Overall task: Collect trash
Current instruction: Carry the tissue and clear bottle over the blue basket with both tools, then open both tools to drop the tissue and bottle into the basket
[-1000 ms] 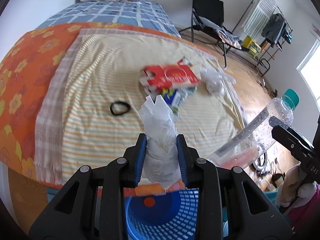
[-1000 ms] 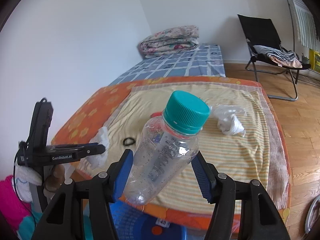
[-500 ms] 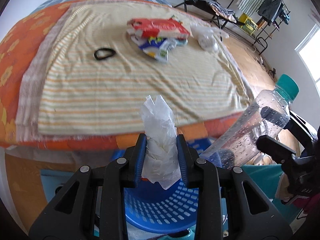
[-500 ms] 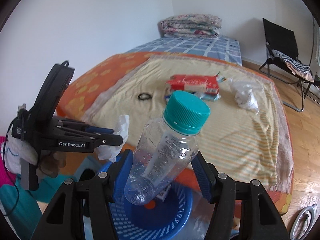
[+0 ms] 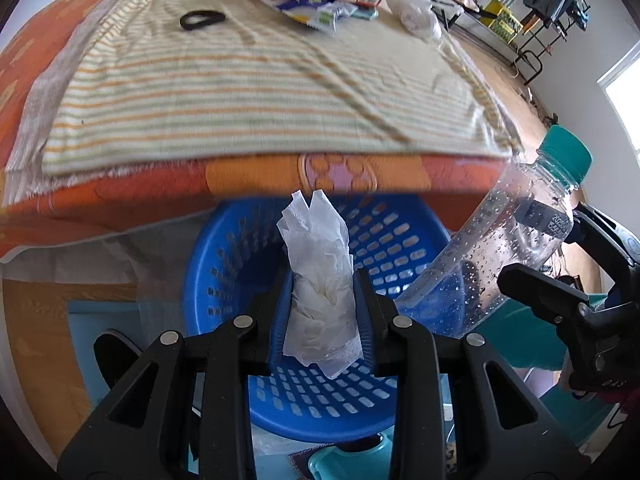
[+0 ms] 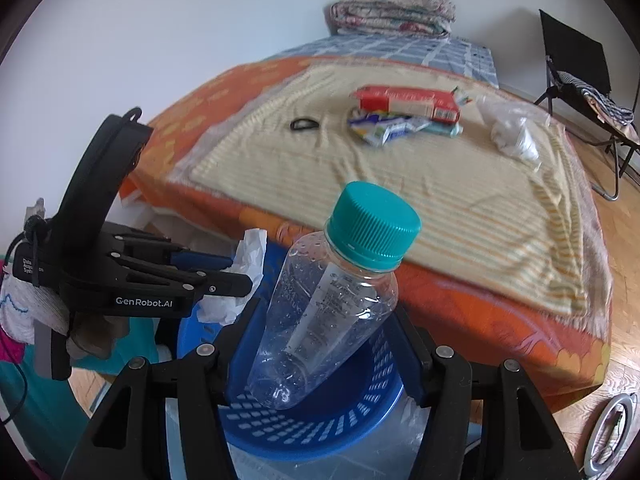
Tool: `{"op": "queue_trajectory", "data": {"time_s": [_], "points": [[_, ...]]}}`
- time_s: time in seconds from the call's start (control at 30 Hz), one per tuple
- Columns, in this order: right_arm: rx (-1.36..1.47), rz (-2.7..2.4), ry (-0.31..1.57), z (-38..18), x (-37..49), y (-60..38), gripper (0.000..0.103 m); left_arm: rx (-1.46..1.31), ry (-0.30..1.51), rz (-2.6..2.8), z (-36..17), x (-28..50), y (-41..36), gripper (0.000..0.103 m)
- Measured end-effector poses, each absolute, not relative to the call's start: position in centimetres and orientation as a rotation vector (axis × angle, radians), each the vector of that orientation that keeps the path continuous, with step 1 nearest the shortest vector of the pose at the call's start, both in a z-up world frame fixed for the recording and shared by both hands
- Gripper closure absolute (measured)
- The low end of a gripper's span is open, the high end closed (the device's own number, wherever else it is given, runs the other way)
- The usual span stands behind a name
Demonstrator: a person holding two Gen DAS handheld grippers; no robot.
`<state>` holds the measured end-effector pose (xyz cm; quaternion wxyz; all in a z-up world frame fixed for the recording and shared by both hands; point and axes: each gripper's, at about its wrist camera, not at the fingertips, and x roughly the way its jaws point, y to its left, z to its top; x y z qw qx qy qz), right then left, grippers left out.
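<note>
My left gripper (image 5: 322, 284) is shut on a crumpled white tissue (image 5: 320, 292) and hangs right over the blue slotted basket (image 5: 400, 240) by the bed's edge. My right gripper (image 6: 324, 328) is shut on a clear plastic bottle (image 6: 320, 320) with a teal cap (image 6: 374, 226), tilted, its base over the same basket (image 6: 312, 428). From the right wrist, the left gripper (image 6: 236, 274) and its tissue (image 6: 250, 264) show at the left. The bottle (image 5: 504, 240) also shows at the right of the left wrist view.
On the striped blanket (image 6: 460, 192) lie a red box (image 6: 408, 102) on colourful wrappers (image 6: 384, 128), a crumpled clear plastic bag (image 6: 512, 132) and a black hair tie (image 6: 304, 124). A folding chair (image 6: 580, 72) stands on the wooden floor at the far right.
Both grippers have come down and back from over the bed to above the blue basket, which now fills the lower part of both views. Their holds on tissue and bottle are unchanged.
</note>
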<state>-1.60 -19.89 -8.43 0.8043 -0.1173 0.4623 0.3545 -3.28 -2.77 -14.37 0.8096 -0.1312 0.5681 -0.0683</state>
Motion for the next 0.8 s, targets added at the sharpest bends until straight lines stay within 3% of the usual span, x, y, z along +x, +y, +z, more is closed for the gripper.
{"op": "queue_trajectory", "data": {"time_s": [0.43, 0.6, 0.8], "points": [[-0.305, 0.761, 1.084, -11.5, -2.5, -19.2, 0.04, -0.26, 1.261, -0.131, -16.5, -4.1, -3.4, 0.073], [-0.319, 0.757, 1.117, -12.2, -2.5, -18.9, 0.039, -0.252, 1.254, -0.115, -16.5, -3.9, -3.4, 0.054], [-0.31, 0.747, 1.117, -12.1, -2.1, -19.0, 0.034, -0.254, 1.257, -0.104, -16.6, -3.8, -3.1, 0.053]]}}
